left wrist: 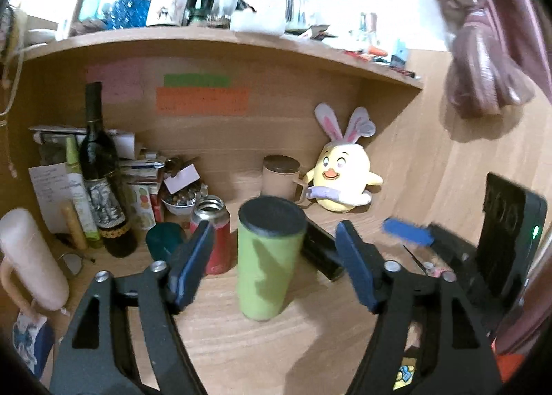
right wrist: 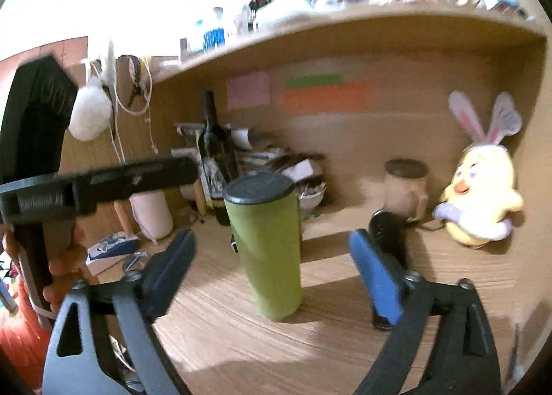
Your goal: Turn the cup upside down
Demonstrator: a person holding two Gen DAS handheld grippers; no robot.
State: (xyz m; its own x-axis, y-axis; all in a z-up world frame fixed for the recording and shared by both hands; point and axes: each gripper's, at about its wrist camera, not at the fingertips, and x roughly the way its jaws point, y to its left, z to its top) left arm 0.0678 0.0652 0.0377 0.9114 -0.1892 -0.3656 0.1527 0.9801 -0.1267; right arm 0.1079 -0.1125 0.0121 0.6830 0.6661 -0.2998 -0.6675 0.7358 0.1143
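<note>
Cup (left wrist: 267,258) (green, black-topped) upright on wooden desk (left wrist: 241,343), between 2 gaping, empty grippers

1 green cup (left wrist: 270,257), 1 wine bottle (left wrist: 100,170), 1 plush chick (left wrist: 345,181), 2 mugs (left wrist: 281,179)

This looks like a home, at a wooden desk (left wrist: 220,343) with a shelf (left wrist: 207,41) over it. A yellow chick toy with bunny ears (left wrist: 341,181) sits in the corner, next to a mug with a lid (left wrist: 281,179). A dark wine bottle (left wrist: 98,167), a pile of papers and small boxes (left wrist: 138,167) and colored sticky notes (left wrist: 201,94) on the back wall show that someone lives here.
</note>
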